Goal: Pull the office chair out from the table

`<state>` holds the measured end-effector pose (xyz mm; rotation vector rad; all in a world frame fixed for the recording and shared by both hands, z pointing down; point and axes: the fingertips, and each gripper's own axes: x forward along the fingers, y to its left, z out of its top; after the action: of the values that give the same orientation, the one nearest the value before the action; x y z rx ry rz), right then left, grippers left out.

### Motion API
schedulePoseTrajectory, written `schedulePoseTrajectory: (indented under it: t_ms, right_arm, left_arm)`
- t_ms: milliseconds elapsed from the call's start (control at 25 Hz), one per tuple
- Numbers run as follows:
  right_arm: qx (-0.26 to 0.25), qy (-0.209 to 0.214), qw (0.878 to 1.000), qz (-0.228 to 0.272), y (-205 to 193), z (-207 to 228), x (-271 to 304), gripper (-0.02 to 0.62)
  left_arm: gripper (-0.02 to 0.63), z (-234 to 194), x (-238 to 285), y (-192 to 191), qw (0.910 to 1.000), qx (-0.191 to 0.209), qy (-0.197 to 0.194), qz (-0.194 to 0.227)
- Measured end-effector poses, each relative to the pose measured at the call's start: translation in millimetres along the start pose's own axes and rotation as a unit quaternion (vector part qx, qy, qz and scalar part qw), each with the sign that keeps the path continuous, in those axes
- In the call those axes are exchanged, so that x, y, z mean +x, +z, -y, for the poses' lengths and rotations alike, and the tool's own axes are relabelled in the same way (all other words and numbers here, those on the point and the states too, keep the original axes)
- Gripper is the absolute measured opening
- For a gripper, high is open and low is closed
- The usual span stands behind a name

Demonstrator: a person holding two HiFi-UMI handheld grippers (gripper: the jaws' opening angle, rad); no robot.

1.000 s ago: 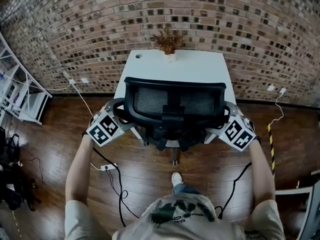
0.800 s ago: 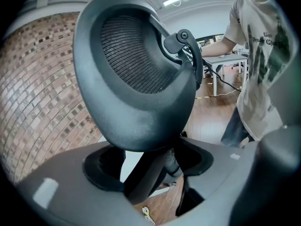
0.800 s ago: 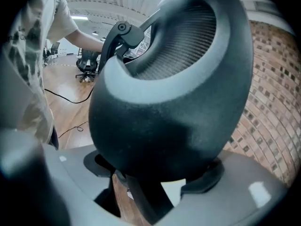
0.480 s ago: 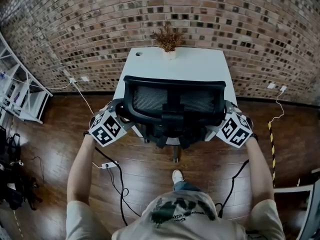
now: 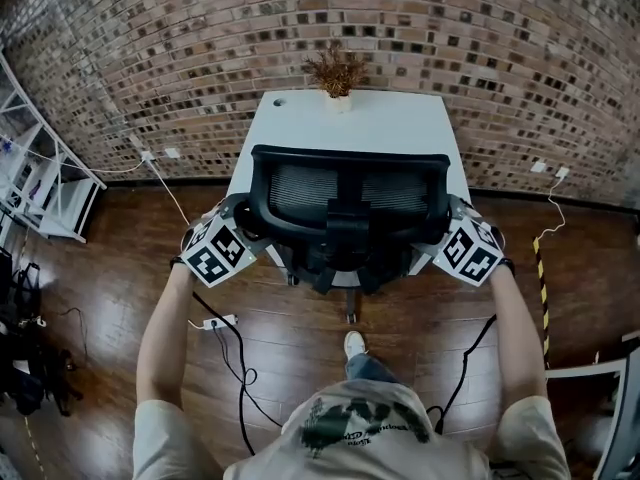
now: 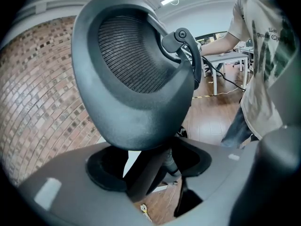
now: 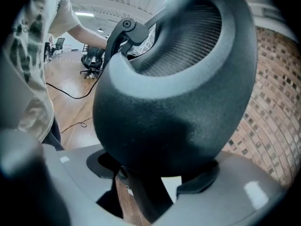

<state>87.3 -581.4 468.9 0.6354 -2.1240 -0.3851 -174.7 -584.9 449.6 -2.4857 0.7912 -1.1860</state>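
A black mesh office chair (image 5: 348,193) stands pushed in at a white table (image 5: 300,128), its back toward me. My left gripper (image 5: 244,216) is at the left edge of the backrest and my right gripper (image 5: 452,216) at the right edge. In the left gripper view the thick black rim of the backrest (image 6: 136,121) sits between the jaws of the left gripper (image 6: 148,166), which are closing on it. The right gripper view shows the same: the rim (image 7: 174,121) fills the gap of the right gripper (image 7: 155,173), whose jaws are also closing and touch it.
A dried plant (image 5: 335,73) stands at the table's far edge against the brick wall. A white shelf (image 5: 40,188) is at the left. A power strip (image 5: 215,322) and cables (image 5: 240,378) lie on the wood floor. My shoe (image 5: 354,345) is just behind the chair base.
Both grippers have slid a little forward along the backrest's sides and now sit closer around its edges. The chair has not shifted against the table.
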Motion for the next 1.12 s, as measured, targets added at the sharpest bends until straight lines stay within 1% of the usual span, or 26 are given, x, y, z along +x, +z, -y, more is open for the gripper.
schedulePoseTrajectory:
  t_ms: [280,600,880,1120]
  right_arm:
    - [-0.005,-0.004,1.0,-0.003,-1,-30,-21,0.341]
    - [-0.004,-0.011,1.0,-0.007,-1,-61,-40,0.336]
    - [-0.013,-0.02,1.0,-0.008,5,-85,-50,0.308]
    - [-0.032,-0.027,0.999,-0.005,5,-101,-61,0.282]
  left_arm:
    - [0.313,33,-24,3,0.9999,0.004,0.01,0.006]
    - [0.318,61,-40,1,1.0,0.0,0.008,0.005]
    - [0.31,70,-53,-5,0.9999,-0.006,-0.01,-0.012]
    - [0.308,85,-63,-5,0.9998,-0.01,-0.005,-0.019]
